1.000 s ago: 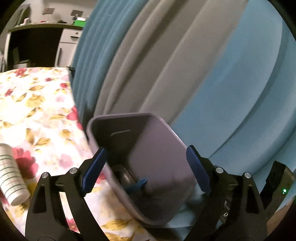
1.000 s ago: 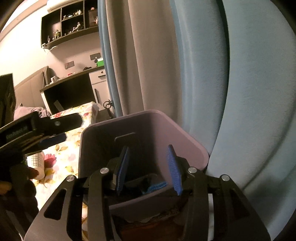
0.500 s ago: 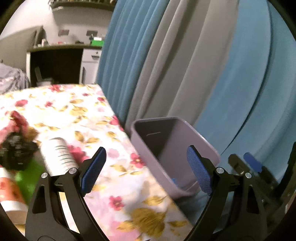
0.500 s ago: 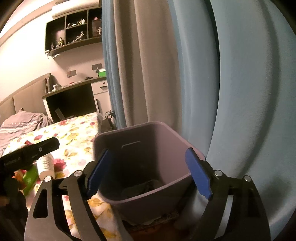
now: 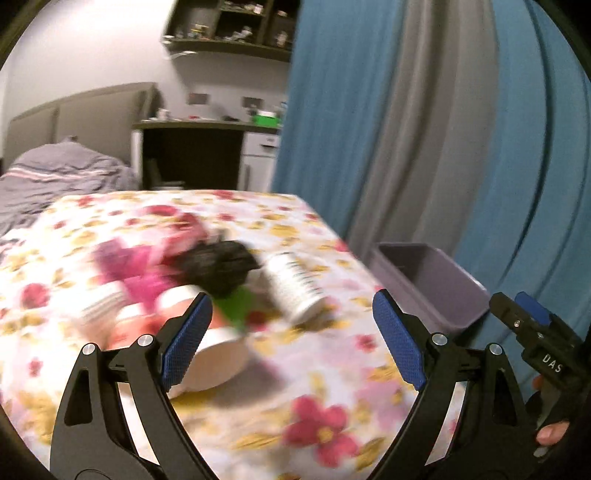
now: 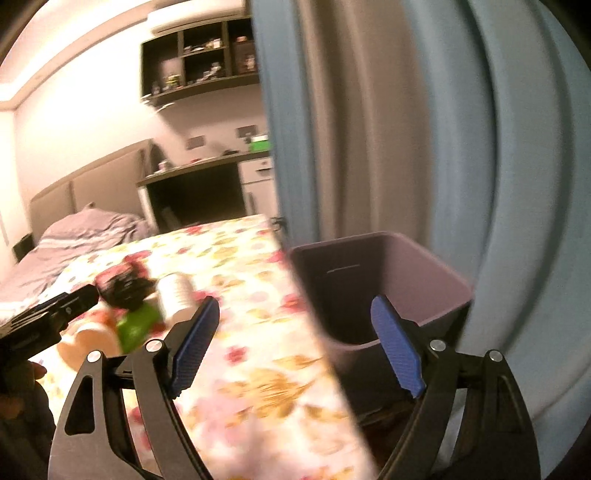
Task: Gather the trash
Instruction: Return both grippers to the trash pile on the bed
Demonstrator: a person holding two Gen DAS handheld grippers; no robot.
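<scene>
A pile of trash lies on the floral tablecloth [image 5: 295, 417]: a white striped cup [image 5: 295, 284], a crumpled black wrapper [image 5: 218, 264], a green piece [image 5: 236, 308], pink wrappers [image 5: 140, 266] and paper cups [image 5: 218, 354]. My left gripper [image 5: 291, 339] is open and empty, above the cloth just short of the pile. The purple bin [image 6: 388, 291] stands off the table's right edge by the curtain. My right gripper [image 6: 295, 347] is open and empty, near the bin's front rim. The pile also shows in the right wrist view [image 6: 129, 306]. Both views are motion-blurred.
Blue and grey curtains [image 5: 424, 129] hang close behind the bin. A bed with grey bedding [image 5: 62, 173], a dark desk [image 5: 192, 155] and wall shelves [image 5: 229, 33] stand beyond the table. The right gripper shows at the left wrist view's right edge [image 5: 532, 332].
The right gripper opened and drew back from inside the bin. The left gripper swung left from the bin toward the trash pile on the table.
</scene>
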